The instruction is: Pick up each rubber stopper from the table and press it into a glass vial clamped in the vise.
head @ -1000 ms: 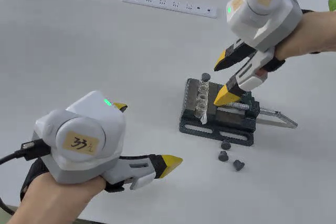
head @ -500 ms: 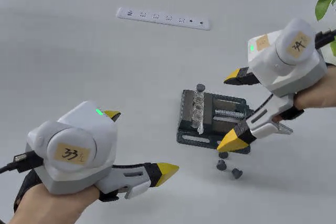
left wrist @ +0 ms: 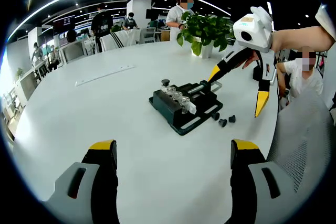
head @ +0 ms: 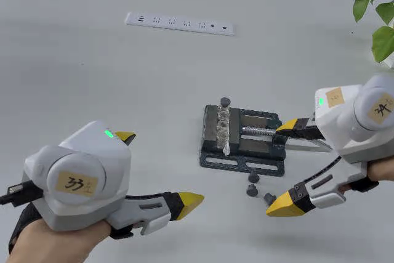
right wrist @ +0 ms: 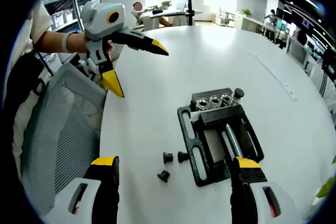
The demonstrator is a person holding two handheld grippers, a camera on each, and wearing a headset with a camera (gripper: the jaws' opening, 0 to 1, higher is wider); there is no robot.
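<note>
Item: vise (head: 243, 140), mid-way across the table (head: 92, 78), clamping four glass vials (head: 222, 129); the one nearest the far edge carries a stopper (head: 225, 101), three stand uncapped. Loose rubber stoppers (head: 253, 178), three, just beside the vise toward the near edge. Your right gripper (head: 282, 165): jaws spread wide, empty, hovering near them. Your left gripper (head: 159, 167): likewise wide, empty, well apart. Step judged: second pick; next, lower the right jaws around one stopper and close squarely

A white table (head: 92, 78) is carrying a dark vise (head: 240, 161) near its middle. Three loose rubber stoppers (head: 251, 191) are lying just beside the vise's near edge, and a white power strip (head: 179, 23) is lying well apart, toward the far side.
</note>
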